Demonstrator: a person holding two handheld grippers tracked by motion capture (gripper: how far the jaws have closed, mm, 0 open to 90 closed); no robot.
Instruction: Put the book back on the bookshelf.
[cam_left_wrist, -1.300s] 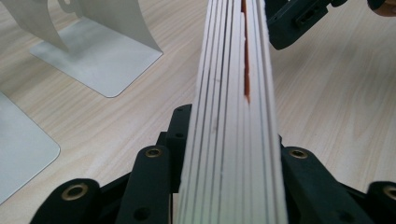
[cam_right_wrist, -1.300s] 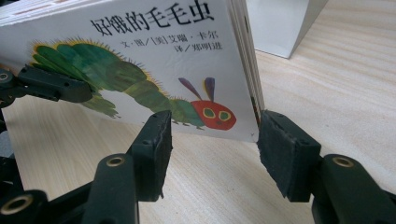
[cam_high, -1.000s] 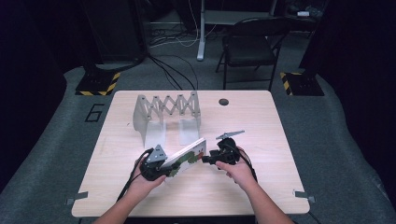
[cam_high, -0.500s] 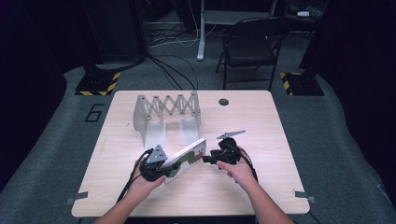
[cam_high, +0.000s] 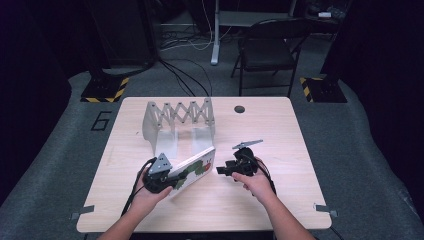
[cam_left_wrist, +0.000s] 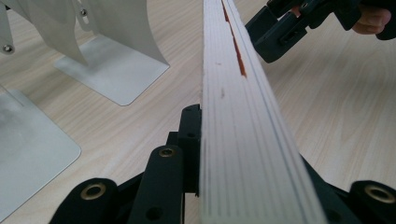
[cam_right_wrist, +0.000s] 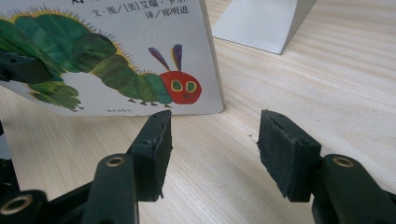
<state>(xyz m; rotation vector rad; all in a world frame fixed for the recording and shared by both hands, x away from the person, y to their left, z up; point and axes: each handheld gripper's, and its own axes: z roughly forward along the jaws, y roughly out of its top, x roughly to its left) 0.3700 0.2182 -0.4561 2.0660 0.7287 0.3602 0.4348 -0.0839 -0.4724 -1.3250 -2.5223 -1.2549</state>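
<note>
**Caterpillar board book pinched on edge**

The left gripper is pinching a thick board book — its jaws are pressing on both covers, the pale stacked pages running between them. The book is standing tilted on the wooden table, at about seven o'clock from the metal rack. Its white cover is showing a green caterpillar with a red head. The right gripper is hovering at the book's three o'clock — jaws spread, pinching nothing.

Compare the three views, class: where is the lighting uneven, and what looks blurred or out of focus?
High view: table lit, surrounding room dark. Left gripper view: book edge blurs close to the lens. Right gripper view: book cover sharp, jaws nearest the camera slightly soft.
</note>
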